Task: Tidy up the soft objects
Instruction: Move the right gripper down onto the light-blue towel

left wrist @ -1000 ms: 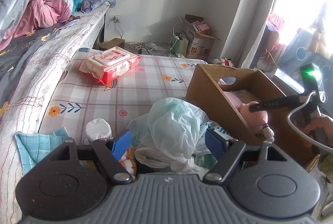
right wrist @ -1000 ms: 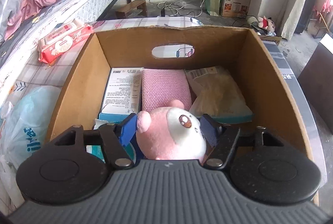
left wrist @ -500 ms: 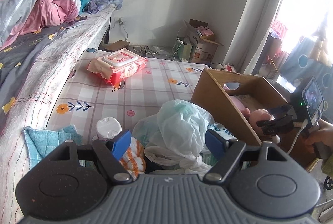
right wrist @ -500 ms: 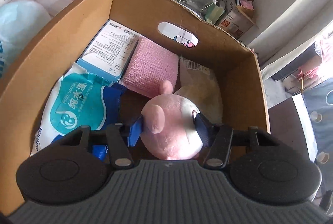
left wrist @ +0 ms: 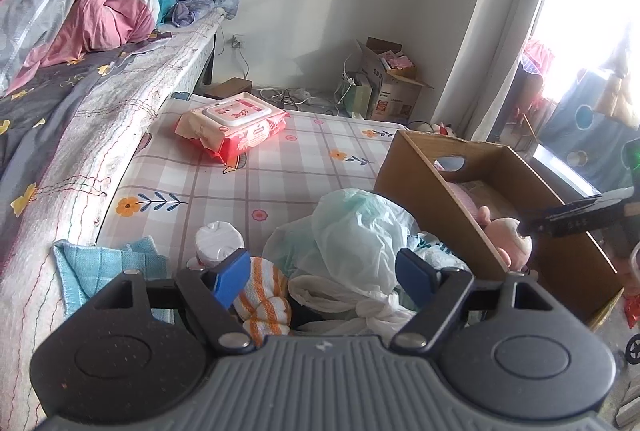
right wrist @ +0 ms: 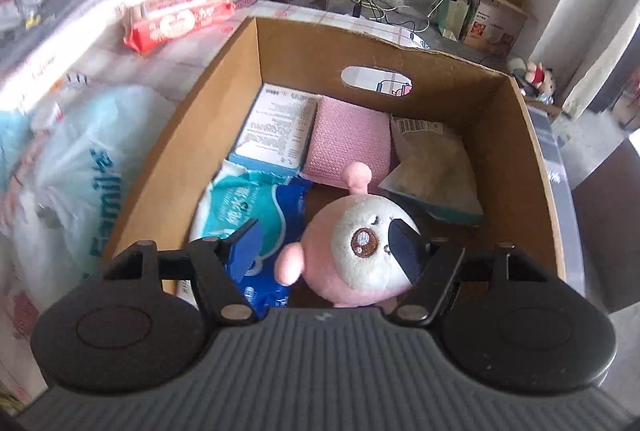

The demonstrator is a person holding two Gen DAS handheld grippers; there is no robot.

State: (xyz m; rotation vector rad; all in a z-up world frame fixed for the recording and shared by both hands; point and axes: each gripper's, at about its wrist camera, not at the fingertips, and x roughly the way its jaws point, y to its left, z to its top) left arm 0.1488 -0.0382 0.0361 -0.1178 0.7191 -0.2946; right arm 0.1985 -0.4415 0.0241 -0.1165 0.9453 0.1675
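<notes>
A pink and white plush toy (right wrist: 356,255) lies inside the cardboard box (right wrist: 224,135), between the spread fingers of my right gripper (right wrist: 324,251), which is open; only the right finger touches it. It also shows in the left wrist view (left wrist: 506,235) at the box (left wrist: 424,191). The box holds a pink cloth (right wrist: 348,143), a blue tissue pack (right wrist: 248,207) and a white carton (right wrist: 280,131). My left gripper (left wrist: 322,273) is open above a pale plastic bag (left wrist: 352,231) and an orange-striped cloth (left wrist: 262,301).
A red wet-wipe pack (left wrist: 232,127) lies on the checked mattress (left wrist: 280,175). A teal cloth (left wrist: 100,267) and a white lidded jar (left wrist: 218,237) sit near the left gripper. The bed with quilts (left wrist: 60,31) runs along the left. Cartons (left wrist: 392,83) stand by the far wall.
My right gripper has opened and let go of the plush toy, which now rests lower in the box. The left gripper has drawn back slightly and stays open.
</notes>
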